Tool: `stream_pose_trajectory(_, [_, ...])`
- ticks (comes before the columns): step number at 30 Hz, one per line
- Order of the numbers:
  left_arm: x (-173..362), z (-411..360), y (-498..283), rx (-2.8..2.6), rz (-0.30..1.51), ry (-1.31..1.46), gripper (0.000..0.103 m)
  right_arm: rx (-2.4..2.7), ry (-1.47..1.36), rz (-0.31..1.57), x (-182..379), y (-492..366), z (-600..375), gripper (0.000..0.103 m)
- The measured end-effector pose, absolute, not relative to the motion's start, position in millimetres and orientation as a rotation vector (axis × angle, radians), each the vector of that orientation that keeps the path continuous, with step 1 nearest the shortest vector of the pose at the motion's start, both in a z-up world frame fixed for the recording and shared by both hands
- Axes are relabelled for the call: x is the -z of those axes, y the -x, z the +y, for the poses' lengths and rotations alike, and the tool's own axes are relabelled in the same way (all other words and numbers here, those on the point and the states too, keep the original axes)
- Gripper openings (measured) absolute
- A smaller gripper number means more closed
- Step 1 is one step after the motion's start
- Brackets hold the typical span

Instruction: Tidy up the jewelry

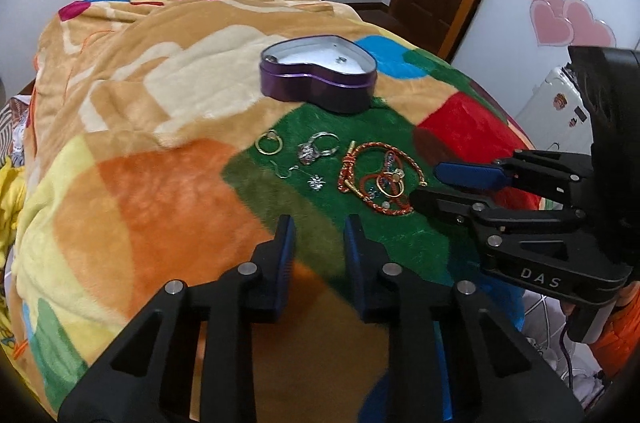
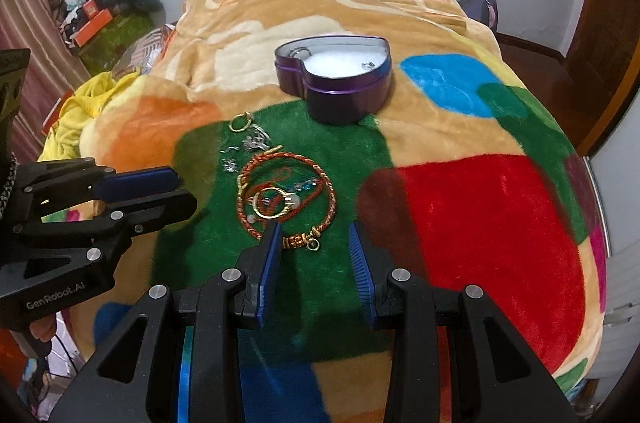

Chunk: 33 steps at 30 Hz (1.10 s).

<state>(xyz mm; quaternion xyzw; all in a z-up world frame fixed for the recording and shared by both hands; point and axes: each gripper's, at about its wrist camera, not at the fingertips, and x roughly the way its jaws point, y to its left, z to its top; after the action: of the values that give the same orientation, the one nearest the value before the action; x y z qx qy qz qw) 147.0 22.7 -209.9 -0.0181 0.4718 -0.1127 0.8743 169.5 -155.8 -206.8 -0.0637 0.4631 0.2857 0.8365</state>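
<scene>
A heart-shaped purple tin (image 1: 318,73) sits open on a patchwork fleece blanket (image 1: 160,191), at the far edge of its green patch, with white padding inside and a small silver piece near one wall (too small to identify). The jewelry lies loose on the green just nearer than the tin. A gold ring (image 1: 269,142) is farthest left. To its right are a silver ring with a stone cluster (image 1: 316,149) and a silver hook earring (image 1: 298,175). At the right, a red-and-gold braided bracelet (image 2: 284,191) coils around a gold hoop.

The left gripper (image 1: 319,231) hovers over the near green with its jaws parted, empty. The right gripper (image 2: 314,235) has its jaws spread at the bracelet's near edge, pinching nothing.
</scene>
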Motion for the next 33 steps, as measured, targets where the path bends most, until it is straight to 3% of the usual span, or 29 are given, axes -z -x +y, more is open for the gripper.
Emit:
stream_pose_trajectory(8, [219.8, 19.8, -161.4, 0.228, 1.003, 0.049, 0.024, -0.622, 0.133, 0.965, 209.9, -169.6, -158.5, 0.031])
stream_pose_trajectory(12, [221.8, 18.8, -168.3, 0.230, 1.008, 0.041, 0.024, -0.651, 0.127, 0.965, 211.5, -166.6, -155.1, 0.017])
stream_pose_trajectory(20, [226.4, 18.5, -179.0, 0.207, 1.009, 0.040, 0.024, -0.622, 0.088, 0.936, 211.1, -165.4, -156.0, 0.015])
stream_pose_trajectory(23, [227.5, 17.9, -178.4, 0.186, 1.001, 0.035, 0.020, -0.608, 0.094, 0.919, 207.7, -165.0, -155.9, 0.007])
stream_pose_trajectory(26, [228.1, 19.0, -178.5, 0.165, 0.996, 0.032, 0.009, -0.607, 0.083, 0.905, 202.4, -166.6, -157.7, 0.007])
stream_pose_trajectory(33, [221.0, 22.0, -172.9, 0.156, 0.978, 0.031, 0.009, -0.600, 0.082, 0.869, 191.9, -163.8, -161.4, 0.007])
